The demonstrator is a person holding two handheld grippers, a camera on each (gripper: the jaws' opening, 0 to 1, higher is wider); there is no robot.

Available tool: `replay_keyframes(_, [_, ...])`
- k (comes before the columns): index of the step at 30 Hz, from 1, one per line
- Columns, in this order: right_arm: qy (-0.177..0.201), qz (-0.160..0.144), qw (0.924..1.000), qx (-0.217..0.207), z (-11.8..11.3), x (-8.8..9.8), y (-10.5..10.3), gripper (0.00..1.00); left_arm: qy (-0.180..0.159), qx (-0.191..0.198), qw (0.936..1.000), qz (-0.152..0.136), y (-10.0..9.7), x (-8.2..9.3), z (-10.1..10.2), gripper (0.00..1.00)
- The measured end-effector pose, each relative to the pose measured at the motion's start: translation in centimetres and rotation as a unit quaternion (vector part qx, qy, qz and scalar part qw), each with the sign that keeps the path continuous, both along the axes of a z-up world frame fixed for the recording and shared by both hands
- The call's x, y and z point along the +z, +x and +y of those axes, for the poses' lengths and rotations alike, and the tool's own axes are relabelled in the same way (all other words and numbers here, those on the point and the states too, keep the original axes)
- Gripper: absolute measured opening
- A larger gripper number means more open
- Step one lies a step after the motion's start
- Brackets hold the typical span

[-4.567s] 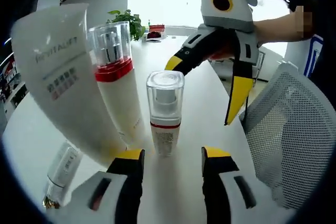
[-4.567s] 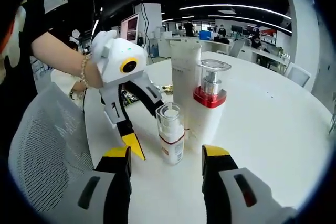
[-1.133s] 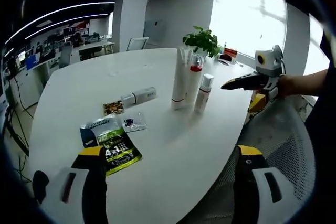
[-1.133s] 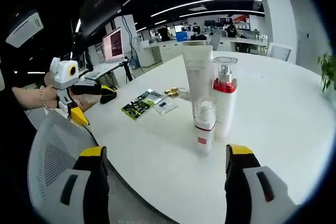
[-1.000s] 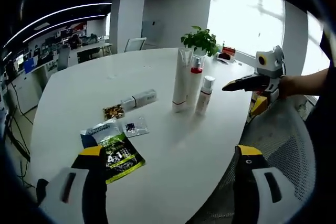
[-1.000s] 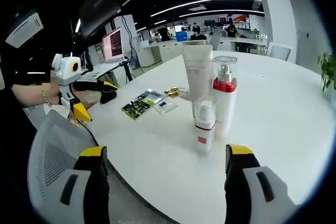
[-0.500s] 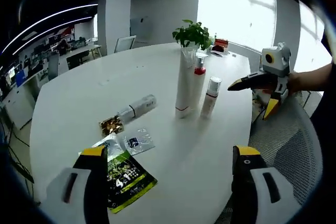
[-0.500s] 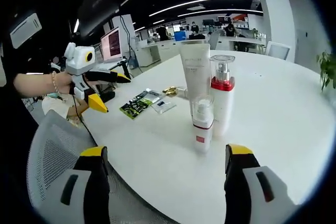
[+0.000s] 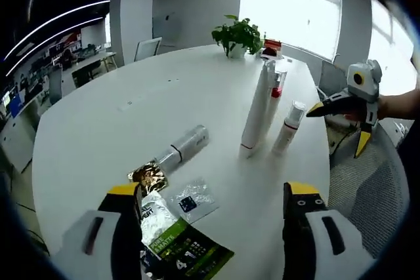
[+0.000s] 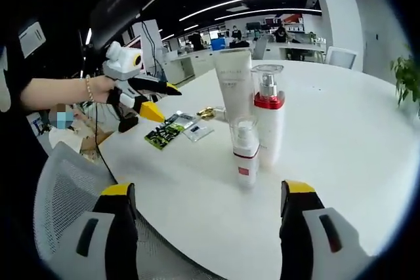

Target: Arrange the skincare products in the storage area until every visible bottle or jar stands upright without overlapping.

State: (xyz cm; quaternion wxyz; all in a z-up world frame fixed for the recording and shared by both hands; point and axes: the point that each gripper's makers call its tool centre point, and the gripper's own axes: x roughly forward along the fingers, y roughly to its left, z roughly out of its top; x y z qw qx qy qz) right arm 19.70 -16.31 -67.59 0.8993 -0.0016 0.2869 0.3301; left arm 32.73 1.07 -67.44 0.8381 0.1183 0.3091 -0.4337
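Three skincare containers stand upright, close together on the white round table (image 9: 98,116): a tall white tube (image 9: 254,113), a pump bottle with a red collar (image 9: 274,100) and a small spray bottle (image 9: 287,129). A fourth white bottle (image 9: 177,151) lies on its side to their left, its gold end (image 9: 147,176) nearest me. My left gripper (image 9: 211,191) hovers open and empty above the table edge, short of the lying bottle. My right gripper (image 10: 207,191) is open and empty, facing the spray bottle (image 10: 244,149), pump bottle (image 10: 268,119) and tube (image 10: 233,83) from a distance.
A clear sachet (image 9: 190,200) and a green sachet (image 9: 187,250) lie by the left gripper's jaws. A potted plant (image 9: 237,34) stands at the far edge. A mesh chair (image 10: 65,195) sits against the table's near side. Bare tabletop spreads around the bottles.
The left gripper has moved forward and lower over the table, closer to the lying bottle and the sachets. The right gripper's view has barely shifted. No bottle has moved.
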Motion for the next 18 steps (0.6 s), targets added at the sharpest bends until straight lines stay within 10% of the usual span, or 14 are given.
replay_keyframes(18, [-0.004,0.005,0.9997,-0.024,-0.8,-0.2,0.4,0.88,0.040,-0.042,0.9981,0.018,5.5,-3.7,-1.9,0.70])
